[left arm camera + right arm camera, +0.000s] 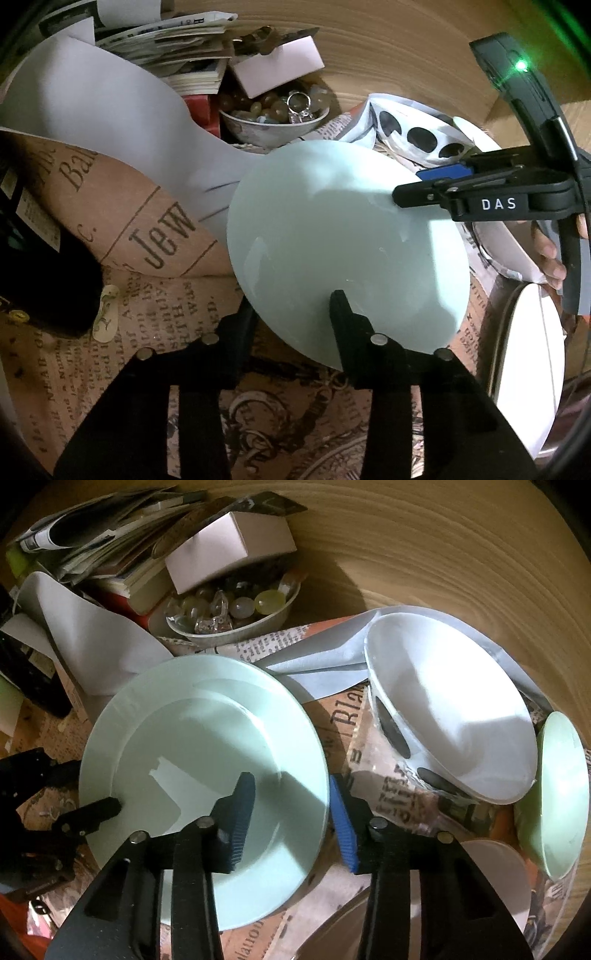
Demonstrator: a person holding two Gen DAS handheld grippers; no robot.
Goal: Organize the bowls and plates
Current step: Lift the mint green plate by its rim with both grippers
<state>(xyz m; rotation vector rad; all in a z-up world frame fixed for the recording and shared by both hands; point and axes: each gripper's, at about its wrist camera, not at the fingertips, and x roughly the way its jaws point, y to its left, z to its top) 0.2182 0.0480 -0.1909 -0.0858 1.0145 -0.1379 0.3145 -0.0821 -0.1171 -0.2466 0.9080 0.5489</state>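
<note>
A pale green plate point(332, 240) point(207, 760) is held tilted above the newspaper-covered table. My left gripper point(291, 306) straddles its near rim, one finger point(343, 314) on top and one below, shut on it; it also shows in the right wrist view point(92, 812). My right gripper point(295, 812) point(417, 184), with blue pads point(243, 812), is open, its fingers on either side of the plate's right rim. A white bowl with black spots point(450, 709) point(421, 136) sits to the right, with a light green bowl point(557, 797) beside it.
A bowl of stones and trinkets point(229, 616) point(273, 114) stands at the back beside a white box point(229, 550) and stacked papers point(99, 542). White paper sheets point(92, 110) lie at left. White plates point(491, 878) point(528, 365) lie near right. A dark object point(40, 240) is far left.
</note>
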